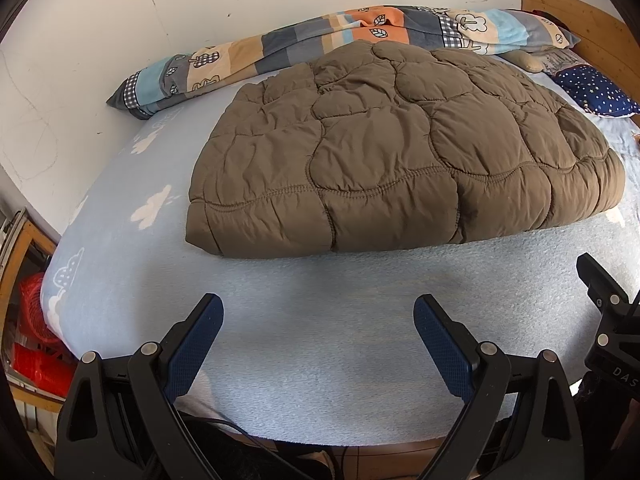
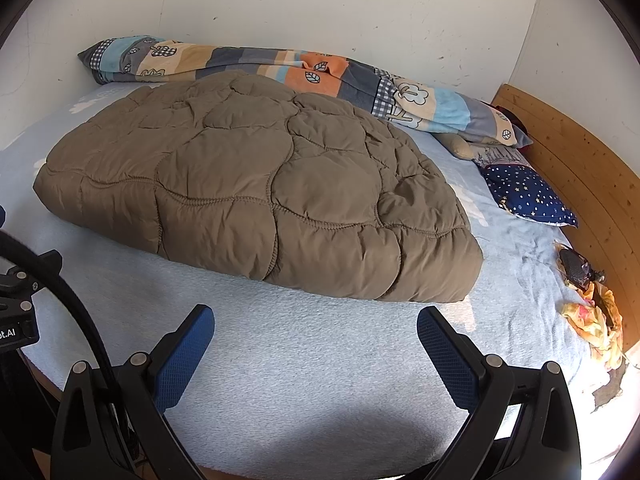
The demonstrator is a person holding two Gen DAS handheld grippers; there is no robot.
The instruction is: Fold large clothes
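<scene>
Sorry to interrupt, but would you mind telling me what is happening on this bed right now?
A brown quilted coat lies on the light blue bed, apparently already folded into a bundle. The left gripper and right gripper both hover open over the sheet in front of it, touching nothing.

bright daylight, both views sharp. strong fisheye bowing with dark vignette at the corners. soft shadow on the bed sheet point(image 1: 320, 320) near the lens. right wrist view: blown-out glare at lower right, sun patch on the headboard point(image 2: 580, 168). no motion blur.
</scene>
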